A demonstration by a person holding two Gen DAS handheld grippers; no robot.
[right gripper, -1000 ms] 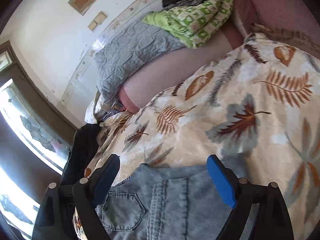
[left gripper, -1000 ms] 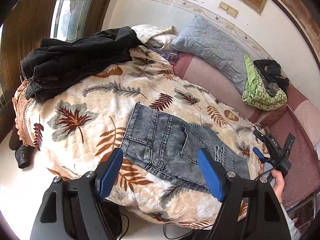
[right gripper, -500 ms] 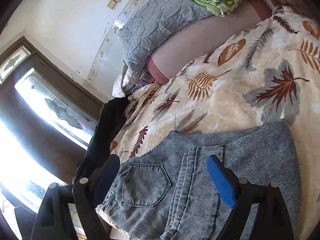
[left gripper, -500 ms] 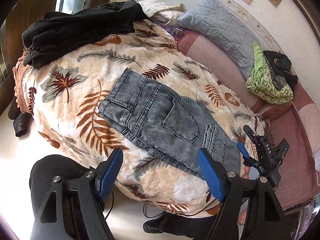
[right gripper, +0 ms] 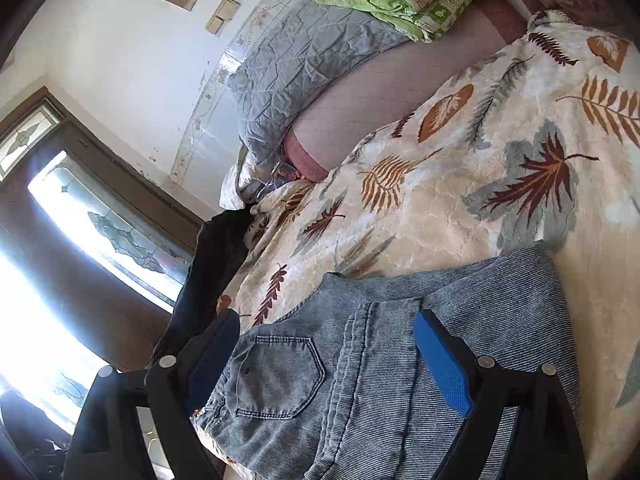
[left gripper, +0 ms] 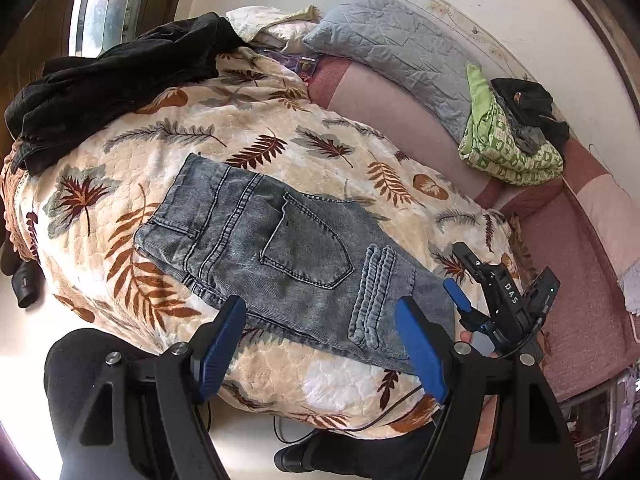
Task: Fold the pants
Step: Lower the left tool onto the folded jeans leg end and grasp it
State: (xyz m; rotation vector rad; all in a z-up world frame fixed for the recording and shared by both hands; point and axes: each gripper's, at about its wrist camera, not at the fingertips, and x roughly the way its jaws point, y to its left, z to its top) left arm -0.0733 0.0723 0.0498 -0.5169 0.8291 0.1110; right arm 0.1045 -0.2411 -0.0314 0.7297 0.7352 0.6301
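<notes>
1. Jeans (left gripper: 280,248) lie folded flat on the leaf-print blanket (left gripper: 132,184), back pocket up, the long side running from upper left to lower right in the left wrist view

2. Left gripper (left gripper: 320,340) hangs over the near edge of the jeans, its blue pads spread wide with nothing between them; one finger (left gripper: 218,346) is over the blanket's edge, the other over the denim's lower corner

3. Right gripper (left gripper: 460,280) shows in the left view at the right end of the jeans, held by a hand (left gripper: 470,338) partly hidden behind the left tool; its jaws stand apart and grip nothing

4. From the right wrist view the right gripper (right gripper: 326,356) looks along the jeans (right gripper: 360,380) from that end: the pocket lies between its two fingers, and the pads are clear of the cloth, open above it

5. Black jacket (left gripper: 116,80) is heaped on the far left corner of the blanket, well apart from the jeans

6. Grey pillow (left gripper: 400,56) leans against the wall behind the bed, with a pink sheet (left gripper: 380,104) below it

7. Green patterned cloth (left gripper: 508,152) is piled at the pillow's right end, with dark clothes (left gripper: 528,100) on top

8. Stained-glass window (right gripper: 120,236) in a dark wood frame stands beyond the jacket's end of the bed

9. Person's dark trouser leg (left gripper: 76,372) and a shoe (left gripper: 296,458) show below the blanket's near edge, on a pale floor
</notes>
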